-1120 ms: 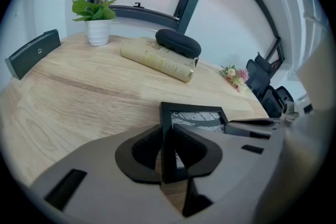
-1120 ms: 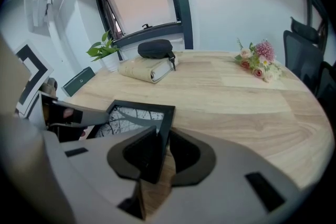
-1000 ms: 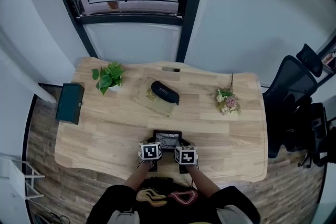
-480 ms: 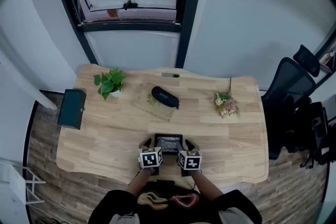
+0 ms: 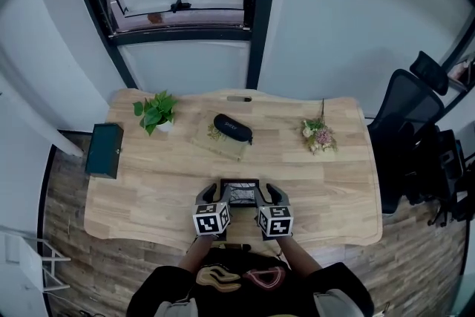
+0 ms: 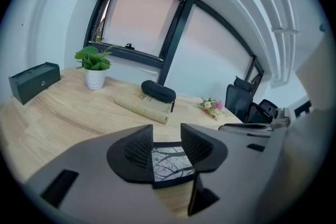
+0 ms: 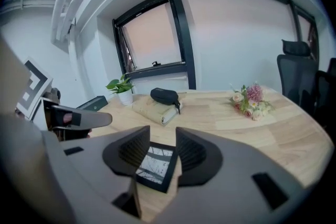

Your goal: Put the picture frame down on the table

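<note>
The picture frame (image 5: 239,192), black-edged with a branch print, lies flat on the wooden table (image 5: 148,182) near its front edge. My left gripper (image 5: 208,195) sits just left of the frame and my right gripper (image 5: 272,195) just right of it, both apart from it. In the left gripper view the frame (image 6: 170,162) shows on the table beyond the spread jaws of the left gripper (image 6: 167,139). The right gripper view shows the same frame (image 7: 152,165) past the open right gripper (image 7: 163,147). Neither gripper holds anything.
Further back on the table are a potted plant (image 5: 156,111), a dark glasses case (image 5: 232,127) lying on a beige book (image 5: 220,143), and a small flower bunch (image 5: 319,136). A teal box (image 5: 104,150) lies at the left edge. An office chair (image 5: 412,122) stands at the right.
Both grippers have drawn back towards the person and moved apart, off the frame. The frame stays flat on the table.
</note>
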